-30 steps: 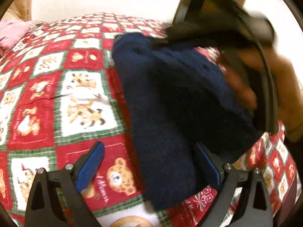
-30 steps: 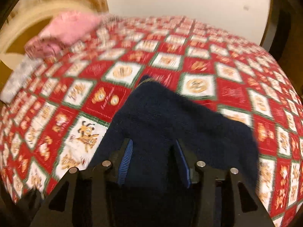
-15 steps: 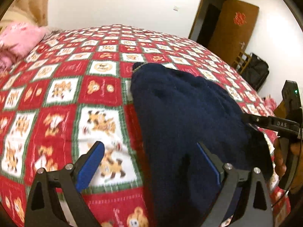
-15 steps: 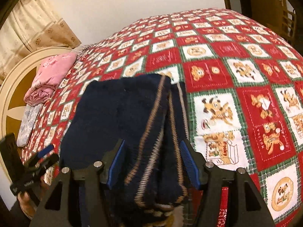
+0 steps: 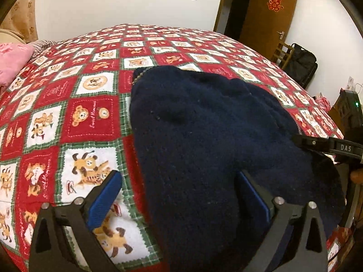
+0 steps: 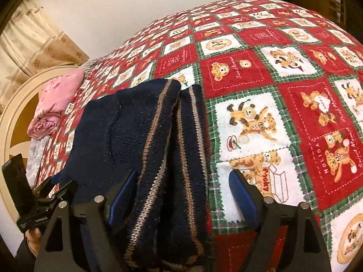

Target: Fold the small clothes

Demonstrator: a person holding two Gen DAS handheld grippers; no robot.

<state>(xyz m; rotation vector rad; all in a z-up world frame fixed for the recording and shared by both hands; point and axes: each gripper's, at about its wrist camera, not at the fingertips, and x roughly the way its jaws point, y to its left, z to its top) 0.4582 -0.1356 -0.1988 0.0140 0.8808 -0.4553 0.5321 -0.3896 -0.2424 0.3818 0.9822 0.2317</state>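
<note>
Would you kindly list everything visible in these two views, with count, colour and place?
Sweater: one, navy with tan stripes at its hem, lying folded on the quilt.
Quilt: one, red, white and green bear patchwork, covering the bed.
Pink bedding: one folded bundle, at the head of the bed.
Headboard: one, cream, behind the pink bedding.
Curtain: one, beige, beside the headboard.
Door: one, brown, standing open with a red ornament.
Bag: one, black, on the floor near the door.
Left gripper: black with blue pads, open, straddling the sweater's edge.
Right gripper: same colours, its jaws have just been opening, open over the striped hem.
</note>
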